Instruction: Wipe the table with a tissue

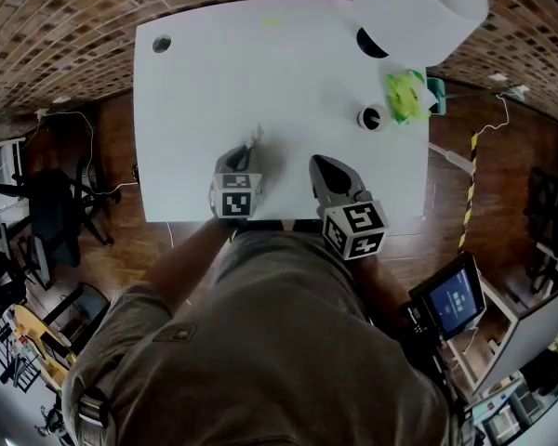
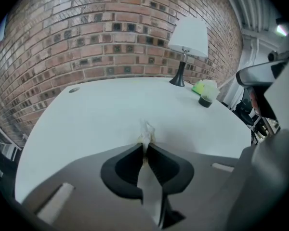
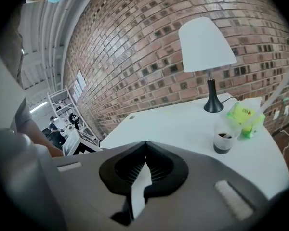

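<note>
The left tool (image 1: 249, 156) pinches the tissue (image 1: 255, 139), which pokes out beyond its tips against the bench (image 1: 260, 63). Most of the bench lies farther off. The right tool (image 1: 320, 165) is closed and empty, just right.

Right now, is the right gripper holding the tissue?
No, the right gripper is shut on nothing; the left gripper pinches the tissue.

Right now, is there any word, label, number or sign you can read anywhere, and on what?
No text reads clearly.
Green packet: dark print on its label, too blurred to read.
Small screen: lit icons, too small to read.
Marker cubes: black-and-white square patterns only, no letters.
</note>
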`<state>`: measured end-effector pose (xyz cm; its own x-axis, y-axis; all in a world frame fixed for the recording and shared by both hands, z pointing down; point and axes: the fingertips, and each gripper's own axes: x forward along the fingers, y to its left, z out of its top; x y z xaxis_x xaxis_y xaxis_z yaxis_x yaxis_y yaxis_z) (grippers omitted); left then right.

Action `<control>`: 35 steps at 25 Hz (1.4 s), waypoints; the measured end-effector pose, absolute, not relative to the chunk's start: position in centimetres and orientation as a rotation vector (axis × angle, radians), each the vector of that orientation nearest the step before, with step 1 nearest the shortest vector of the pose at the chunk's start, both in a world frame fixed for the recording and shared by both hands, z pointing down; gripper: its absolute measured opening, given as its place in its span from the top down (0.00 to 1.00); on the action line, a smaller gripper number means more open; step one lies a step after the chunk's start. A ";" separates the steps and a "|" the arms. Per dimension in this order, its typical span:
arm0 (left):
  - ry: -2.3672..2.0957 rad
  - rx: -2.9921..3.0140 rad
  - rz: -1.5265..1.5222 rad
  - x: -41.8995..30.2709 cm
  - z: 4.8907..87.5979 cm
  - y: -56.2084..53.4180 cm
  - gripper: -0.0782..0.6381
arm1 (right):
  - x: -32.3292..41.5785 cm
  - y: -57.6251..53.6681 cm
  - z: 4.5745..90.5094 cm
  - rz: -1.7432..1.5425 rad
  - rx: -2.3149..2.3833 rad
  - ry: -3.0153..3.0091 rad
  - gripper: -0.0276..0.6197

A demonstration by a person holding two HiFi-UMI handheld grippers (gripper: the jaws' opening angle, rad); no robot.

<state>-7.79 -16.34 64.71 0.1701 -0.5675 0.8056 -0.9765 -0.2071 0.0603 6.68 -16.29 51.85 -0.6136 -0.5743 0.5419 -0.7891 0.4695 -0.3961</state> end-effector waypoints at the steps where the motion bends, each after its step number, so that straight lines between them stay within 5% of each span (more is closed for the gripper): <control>1: -1.447 1.867 0.885 -7.3 64.7 -16.5 0.84 | 7.0 -16.3 51.9 0.903 1.163 -2.384 0.94; 16: -1.222 2.077 0.911 3.6 65.0 -18.4 0.84 | 12.3 -16.5 52.0 0.893 1.290 -2.323 0.94; 35: -1.250 2.071 0.918 -2.8 63.3 -10.8 0.84 | 5.7 -13.9 50.1 0.825 1.138 -2.423 0.94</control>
